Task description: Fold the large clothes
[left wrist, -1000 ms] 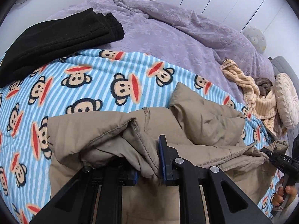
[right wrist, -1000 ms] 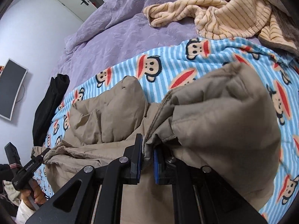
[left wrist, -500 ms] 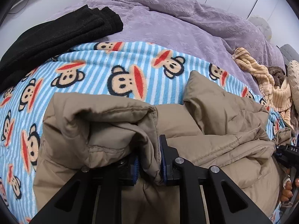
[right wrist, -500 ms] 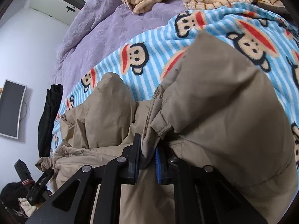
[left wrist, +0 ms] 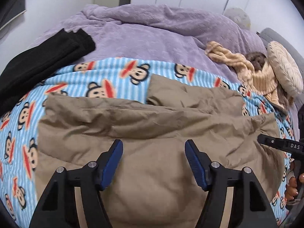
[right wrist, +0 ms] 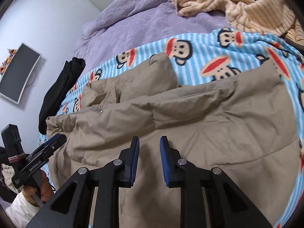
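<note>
Lying folded across monkey blanket (left wrist: 106,79) — tan jacket (left wrist: 152,133), one sleeve end poking toward far side. Left gripper (left wrist: 153,153) above near jacket edge, jaws spread wide, nothing held. Right gripper (right wrist: 149,146) over jacket too, jaws parted by narrower gap, empty. Black garment (left wrist: 43,57) far left on purple duvet (left wrist: 152,38); striped beige cloth (right wrist: 237,7) far right.

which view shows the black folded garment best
The left wrist view: the black folded garment lies large and near across the upper left, on the purple bedding. The right wrist view shows it smaller and foreshortened.
</note>
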The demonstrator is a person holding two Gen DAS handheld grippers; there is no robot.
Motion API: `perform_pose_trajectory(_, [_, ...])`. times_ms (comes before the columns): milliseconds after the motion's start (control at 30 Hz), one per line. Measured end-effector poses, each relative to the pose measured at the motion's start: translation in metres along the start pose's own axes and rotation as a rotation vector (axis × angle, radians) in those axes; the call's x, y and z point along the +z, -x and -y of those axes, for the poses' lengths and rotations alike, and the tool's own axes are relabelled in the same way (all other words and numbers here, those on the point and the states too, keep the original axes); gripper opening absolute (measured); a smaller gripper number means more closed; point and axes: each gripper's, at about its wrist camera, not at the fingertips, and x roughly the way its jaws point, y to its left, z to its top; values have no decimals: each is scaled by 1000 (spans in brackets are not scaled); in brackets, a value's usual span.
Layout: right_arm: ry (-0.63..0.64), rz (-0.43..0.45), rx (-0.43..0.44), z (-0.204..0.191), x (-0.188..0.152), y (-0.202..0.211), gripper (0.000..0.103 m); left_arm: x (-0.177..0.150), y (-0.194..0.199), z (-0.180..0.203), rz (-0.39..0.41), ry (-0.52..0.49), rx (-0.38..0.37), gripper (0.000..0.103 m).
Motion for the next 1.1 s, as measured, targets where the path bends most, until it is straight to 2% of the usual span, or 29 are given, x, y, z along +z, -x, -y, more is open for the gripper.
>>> perform_pose_trajectory(133, [25, 2, -52, -4, 0, -36, 22, -4, -36, 28, 2, -48, 52, 70])
perform_pose_trajectory(367, [-30, -8, -43, 14, 18, -61, 9, 12, -73, 16, -16, -11, 77, 70])
perform_pose_trajectory(467, [-41, -15, -39, 19, 25, -51, 9, 18, -69, 12, -12, -25, 91, 70])
perform_pose_trajectory(533, [-31, 19, -101, 26, 28, -33, 10, 19, -58, 3, 15, -41, 140, 70])
perform_pose_trajectory(633, [-66, 97, -256, 58, 29, -1, 14, 16, -39, -35, 50, -26, 238, 70])
perform_pose_trajectory(733, [-190, 119, -303, 100, 25, 16, 13, 12, -33, -78, 44, 28, 336, 70])
perform_pose_trajectory(767, [-234, 117, -288, 112, 23, 15, 13, 11, -35, -89, 35, 53, 345, 70])
perform_pose_trajectory(867, [-284, 100, -270, 130, 23, -2, 12, 8, -48, -109, 3, 124, 310, 74])
perform_pose_trajectory(1000, [-225, 101, -344, 121, 25, -17, 12, 9, -68, -92, -1, 62, 368, 79])
perform_pose_trajectory(1100, [-219, 89, -357, 118, 28, -16, 13, 12, -73, -91, -14, 59, 378, 81])
